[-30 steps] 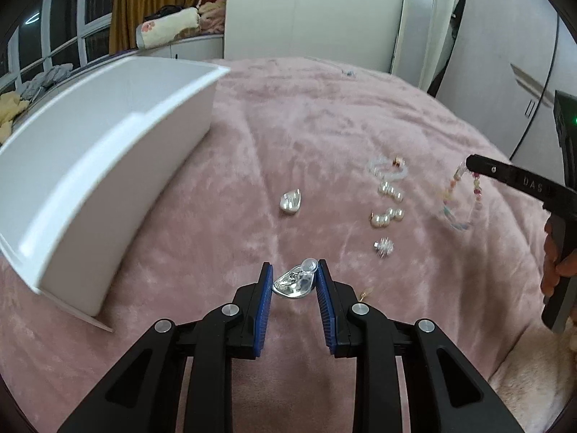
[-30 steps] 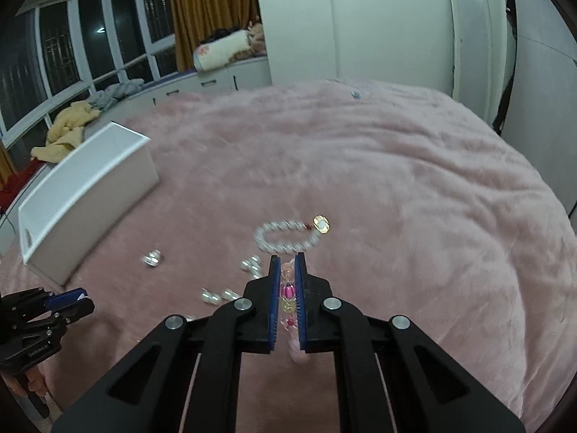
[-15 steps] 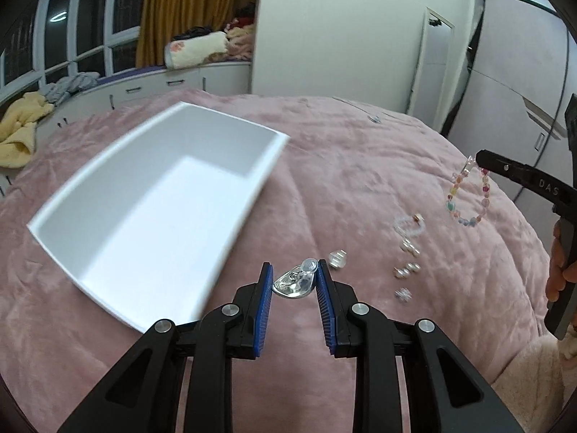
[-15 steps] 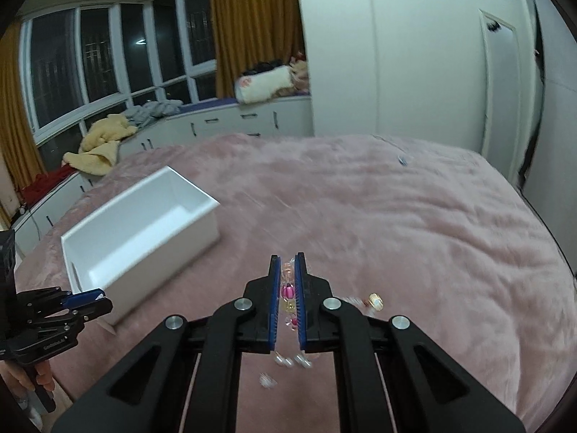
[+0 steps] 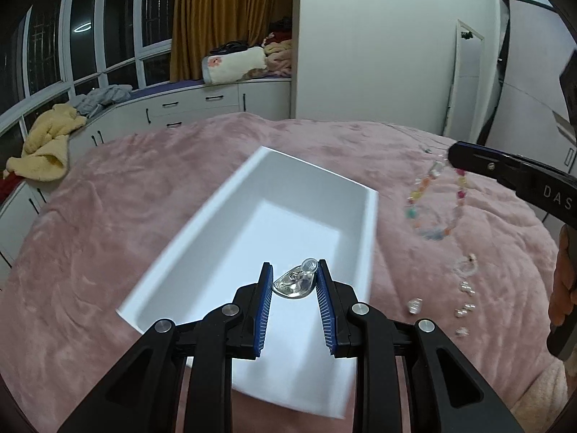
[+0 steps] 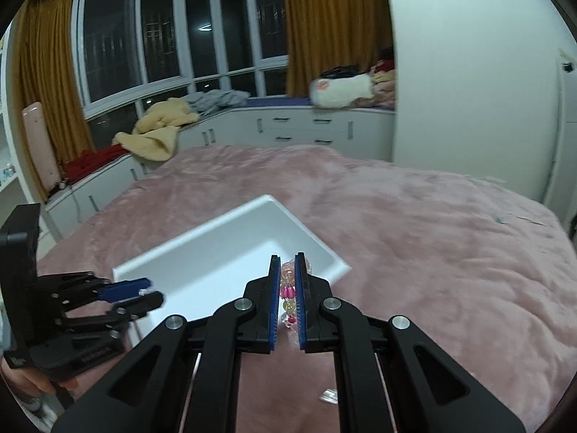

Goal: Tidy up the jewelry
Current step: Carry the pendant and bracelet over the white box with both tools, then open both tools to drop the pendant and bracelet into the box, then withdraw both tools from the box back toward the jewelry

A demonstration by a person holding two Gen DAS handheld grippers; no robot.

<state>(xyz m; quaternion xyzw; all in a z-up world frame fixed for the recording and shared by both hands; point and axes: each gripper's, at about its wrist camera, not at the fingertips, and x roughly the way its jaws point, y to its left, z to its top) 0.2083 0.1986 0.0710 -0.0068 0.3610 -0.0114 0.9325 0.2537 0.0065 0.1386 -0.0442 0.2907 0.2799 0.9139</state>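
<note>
The left gripper [image 5: 294,283] pinches a clear earring [image 5: 296,281] above the white box's [image 5: 223,238] near end. The right gripper [image 6: 287,281] clamps a bead bracelet [image 5: 434,200], its loop hanging blurred beside the box, which runs lengthwise away across the pink bed [image 5: 108,216].

Each camera sits on its own tool and looks forward and down along the fingers, from close above the bed [image 5: 108,252]. Both views share the white box [image 5: 202,238] [image 6: 202,252], the bed [image 6: 450,252] and the windows [image 5: 90,36] [image 6: 144,29] behind.
</note>
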